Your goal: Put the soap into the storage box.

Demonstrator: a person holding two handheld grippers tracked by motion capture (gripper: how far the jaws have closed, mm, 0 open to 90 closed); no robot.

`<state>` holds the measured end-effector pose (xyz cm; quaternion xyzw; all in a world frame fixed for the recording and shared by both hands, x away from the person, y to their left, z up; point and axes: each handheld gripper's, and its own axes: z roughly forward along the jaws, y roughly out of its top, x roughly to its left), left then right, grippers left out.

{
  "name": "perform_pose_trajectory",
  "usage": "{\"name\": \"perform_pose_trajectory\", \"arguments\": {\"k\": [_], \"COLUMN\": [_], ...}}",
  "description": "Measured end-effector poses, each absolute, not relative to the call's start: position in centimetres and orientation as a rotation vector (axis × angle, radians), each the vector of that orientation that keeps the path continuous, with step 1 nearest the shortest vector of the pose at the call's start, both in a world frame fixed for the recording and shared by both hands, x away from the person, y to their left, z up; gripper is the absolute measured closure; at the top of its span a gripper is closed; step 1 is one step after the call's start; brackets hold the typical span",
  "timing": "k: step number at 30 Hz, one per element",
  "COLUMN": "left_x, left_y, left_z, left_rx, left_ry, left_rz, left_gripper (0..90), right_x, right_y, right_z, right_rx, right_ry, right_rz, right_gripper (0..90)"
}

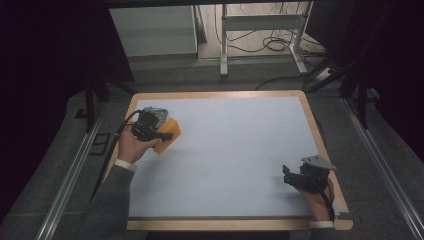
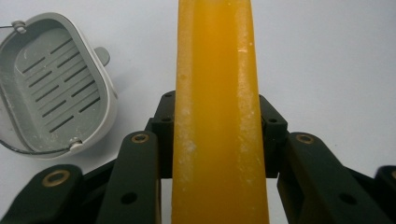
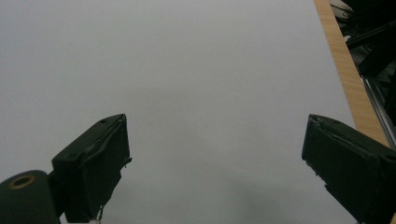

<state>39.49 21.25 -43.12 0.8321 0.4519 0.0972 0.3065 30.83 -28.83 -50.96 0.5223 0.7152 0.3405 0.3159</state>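
Observation:
An orange-yellow bar (image 2: 217, 60), smooth with whitish specks, is clamped edge-on between the black jaws of my left gripper (image 2: 217, 126). In the high view that gripper (image 1: 167, 136) holds the bar (image 1: 173, 127) just above the white mat at the table's left side. A grey slotted soap dish (image 2: 56, 88) with a white rim lies on the mat left of the bar. My right gripper (image 1: 287, 175) rests near the front right of the table. Its jaws stand wide apart in the right gripper view (image 3: 215, 154), with nothing between them.
The table is a white mat (image 1: 225, 150) with a wooden border (image 1: 315, 130). Grey floor, metal rails and a white table frame (image 1: 224, 45) with cables lie beyond the far edge. Dark curtains hang at both sides.

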Motion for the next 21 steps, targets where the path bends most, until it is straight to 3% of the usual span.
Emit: {"name": "perform_pose_trajectory", "arguments": {"k": [21], "left_x": [41.4], "left_y": [22.3], "left_z": [-42.6], "left_rx": [2.163], "left_ry": [1.258], "left_rz": [0.252], "left_gripper": [60.8], "right_x": [30.9], "right_y": [-29.0], "right_z": [-51.0], "right_rx": [1.382], "right_ry": [1.874], "right_rz": [0.887], "right_gripper": [7.7]}}
